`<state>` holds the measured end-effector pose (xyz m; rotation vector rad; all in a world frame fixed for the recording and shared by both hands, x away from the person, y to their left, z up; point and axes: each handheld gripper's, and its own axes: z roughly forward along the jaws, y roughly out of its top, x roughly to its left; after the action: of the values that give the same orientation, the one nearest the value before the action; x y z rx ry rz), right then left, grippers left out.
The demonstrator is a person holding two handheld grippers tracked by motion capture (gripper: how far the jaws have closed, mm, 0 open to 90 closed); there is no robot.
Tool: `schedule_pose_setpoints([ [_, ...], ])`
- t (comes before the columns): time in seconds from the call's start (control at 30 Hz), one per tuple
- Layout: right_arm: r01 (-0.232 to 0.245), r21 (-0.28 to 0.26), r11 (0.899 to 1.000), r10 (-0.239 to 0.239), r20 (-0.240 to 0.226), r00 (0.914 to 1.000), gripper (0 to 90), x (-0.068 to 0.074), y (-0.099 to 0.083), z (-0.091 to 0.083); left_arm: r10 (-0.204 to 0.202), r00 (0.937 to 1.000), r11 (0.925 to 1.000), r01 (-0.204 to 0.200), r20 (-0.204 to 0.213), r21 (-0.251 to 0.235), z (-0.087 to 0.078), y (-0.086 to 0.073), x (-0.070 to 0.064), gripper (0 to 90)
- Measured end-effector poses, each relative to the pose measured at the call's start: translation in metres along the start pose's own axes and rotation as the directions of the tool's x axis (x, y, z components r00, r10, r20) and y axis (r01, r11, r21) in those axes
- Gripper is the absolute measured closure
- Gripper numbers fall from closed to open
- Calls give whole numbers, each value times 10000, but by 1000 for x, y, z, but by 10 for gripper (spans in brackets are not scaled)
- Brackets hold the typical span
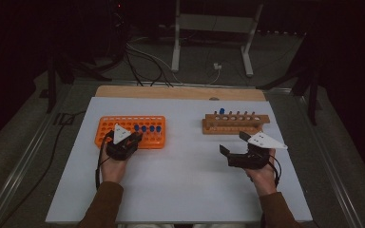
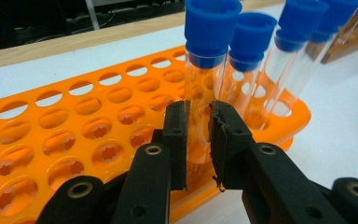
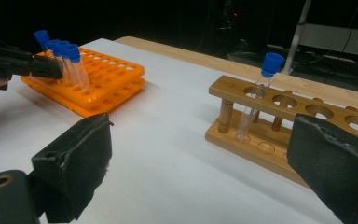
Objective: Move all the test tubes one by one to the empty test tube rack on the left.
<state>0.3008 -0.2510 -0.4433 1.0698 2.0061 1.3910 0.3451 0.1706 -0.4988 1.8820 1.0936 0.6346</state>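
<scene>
The blue-capped test tube (image 2: 200, 93) stands in the front row of the orange tube rack (image 2: 74, 135), and in the left gripper view the two black jaws are closed narrowly on its clear glass body, one pad (image 2: 176, 140) on each side, just above the rack's top plate. Three more capped tubes (image 2: 254, 65) stand right behind it in the same row, leaning slightly; the wooden rack's corner shows at the upper right edge.

The high view cannot show that grip: there the left gripper (image 1: 134, 138) sits at the front edge of the orange tube rack (image 1: 123, 124), covering the tube it holds, with the other blue caps (image 1: 151, 128) in a short line just beside it. The right gripper (image 1: 234, 143) hovers over the white table (image 1: 185, 185), near the front of the wooden rack (image 1: 235, 124), its jaws spread wide with nothing between them. One tube's blue cap (image 1: 222, 111) rises from that rack's left end.

The right gripper view confirms the wide-open jaws at its bottom corners and shows the single tube (image 3: 257, 95) upright in the wooden rack (image 3: 279, 126), in its second hole from the left end. Far left, the left gripper (image 3: 56, 69) meets the tubes in the orange tube rack (image 3: 107, 79).
</scene>
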Motion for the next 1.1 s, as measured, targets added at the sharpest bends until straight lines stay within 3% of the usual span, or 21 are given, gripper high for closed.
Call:
schedule_pose_setpoints([
  [0.23,15,-1,10000,-15,-21,10000,68,0,0,0,-181,9998,9998,181,83,65,1,-1,1,775],
  [0.37,5,-12,10000,-5,-35,10000,68,0,0,0,-416,9988,9990,420,240,-169,-3,-1,3,692],
  [0.5,18,21,10000,-18,-46,10000,68,0,0,1,-375,9988,9979,391,313,-511,-8,2,2,736],
  [0.77,57,45,10000,-57,-28,10000,69,1,0,2,-191,9996,9997,193,183,-125,-5,4,1,779],
  [0.87,31,38,10000,-31,19,10000,69,0,0,3,-319,9991,9994,322,269,-117,-6,3,3,774],
  [1.1,-72,-126,9999,74,135,9999,69,-5,7,4,-740,9952,9963,765,640,-379,-15,3,6,625],
])
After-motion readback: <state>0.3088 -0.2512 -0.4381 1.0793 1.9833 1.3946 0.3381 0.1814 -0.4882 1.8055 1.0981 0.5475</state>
